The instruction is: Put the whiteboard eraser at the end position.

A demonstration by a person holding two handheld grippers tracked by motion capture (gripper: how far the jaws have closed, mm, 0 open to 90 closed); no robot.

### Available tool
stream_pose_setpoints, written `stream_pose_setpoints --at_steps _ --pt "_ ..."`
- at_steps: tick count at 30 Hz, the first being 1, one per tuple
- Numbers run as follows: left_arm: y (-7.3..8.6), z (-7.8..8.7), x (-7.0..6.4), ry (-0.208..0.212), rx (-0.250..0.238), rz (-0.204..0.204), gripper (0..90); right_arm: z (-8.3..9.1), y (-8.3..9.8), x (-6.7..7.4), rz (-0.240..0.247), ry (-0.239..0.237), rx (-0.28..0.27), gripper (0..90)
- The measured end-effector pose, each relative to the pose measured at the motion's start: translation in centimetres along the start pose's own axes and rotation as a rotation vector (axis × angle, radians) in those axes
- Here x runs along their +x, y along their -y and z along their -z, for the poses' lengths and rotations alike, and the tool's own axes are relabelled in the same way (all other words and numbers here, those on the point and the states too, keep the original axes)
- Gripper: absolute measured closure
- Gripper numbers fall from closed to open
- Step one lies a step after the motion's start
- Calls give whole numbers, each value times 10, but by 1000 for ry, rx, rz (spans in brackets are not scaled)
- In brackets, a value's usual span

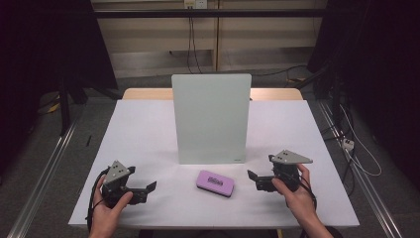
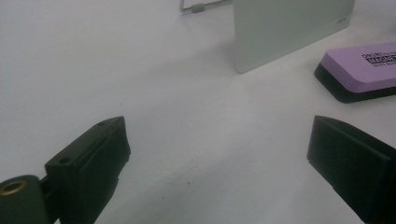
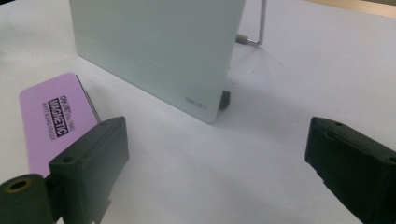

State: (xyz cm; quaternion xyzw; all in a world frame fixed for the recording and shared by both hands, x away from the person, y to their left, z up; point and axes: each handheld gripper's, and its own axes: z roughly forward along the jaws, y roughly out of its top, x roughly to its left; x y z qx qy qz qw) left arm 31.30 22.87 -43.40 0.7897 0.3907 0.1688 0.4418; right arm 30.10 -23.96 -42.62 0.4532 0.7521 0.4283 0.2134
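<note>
We are holding the left gripper (image 1: 148, 187) with its jaws standing wide apart and gripping nothing; in the left gripper view only bare white table (image 2: 196, 121) is lying between them. The right gripper (image 1: 253, 179) is doing the same, its jaws spread wide over empty tabletop with nothing held. Both grippers are resting low near the front edge of the table, well apart from each other, and their jaws are pointing inward toward the middle.

Between them the purple eraser (image 1: 215, 182) is lying flat on the table (a black felt base under a purple top with printed lettering), touching neither gripper. In the right gripper view the eraser (image 3: 51, 123) is sitting just beyond the jaw on that view's left, which is covering part of its near end; in the left gripper view the eraser (image 2: 362, 70) is lying ahead and off to the right.

Just behind the eraser, the pale green glass board (image 1: 211, 118) is standing upright near the table's middle, facing us. A thin metal stand (image 3: 259, 28) is propping it from behind, and a small logo is sitting at its lower corner.
</note>
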Motion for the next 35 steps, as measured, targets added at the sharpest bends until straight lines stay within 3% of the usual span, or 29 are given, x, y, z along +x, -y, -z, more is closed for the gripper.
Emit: stream_pose_setpoints --at_steps 19,26,35 --pt "0 0 0 -14 6 9 59 23 32 -21 -75 87 -34 66" --pt "-1 1 1 -13 -10 27 59 30 34 -18 -53 111 -77 70" --pt "-2 3 3 -15 -13 14 59 26 37 -18 -57 112 -51 71"
